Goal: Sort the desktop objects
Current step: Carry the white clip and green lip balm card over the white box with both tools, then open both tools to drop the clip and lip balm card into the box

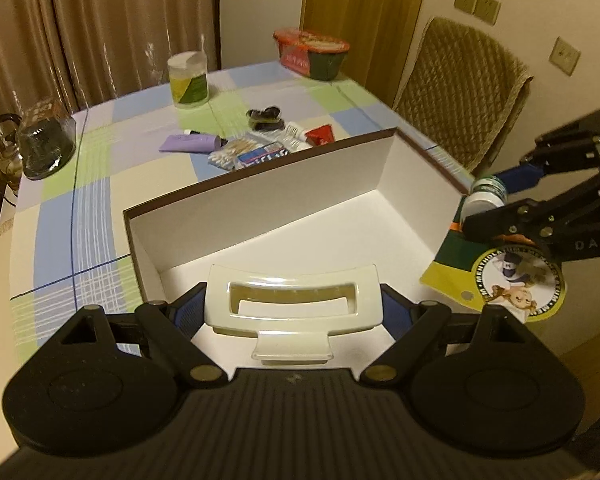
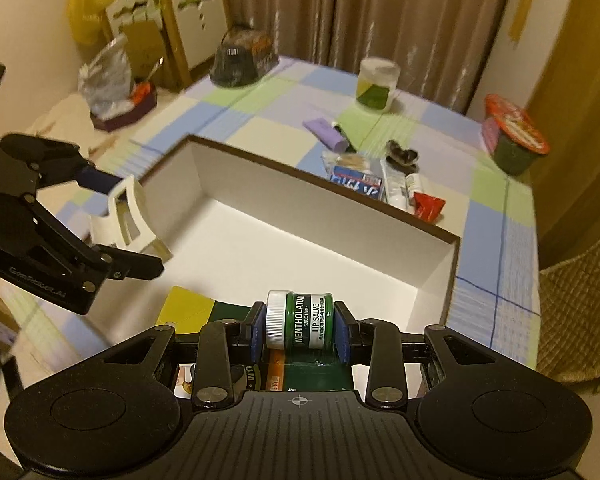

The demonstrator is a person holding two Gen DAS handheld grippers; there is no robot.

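Lip salve jar [image 2: 300, 319], green label, white lettering: "MENTHOLATUM", "SINCE 1889" (year small, uncertain), "LIP SALVE".

Its backing card [image 1: 512, 280]: round emblem at 4 o'clock of left wrist view, ring text starts "MENTHOLATUM", rest unreadable.

Right gripper [image 1: 496, 200] body: "DAS", cut off at frame edge.

Blue packet [image 2: 355, 182] print blurred, unreadable.

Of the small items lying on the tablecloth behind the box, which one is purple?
The purple tube, lying on its side at the left end of the pile. The items beside it are a cotton swab pack, a blue-and-white packet and a red packet.
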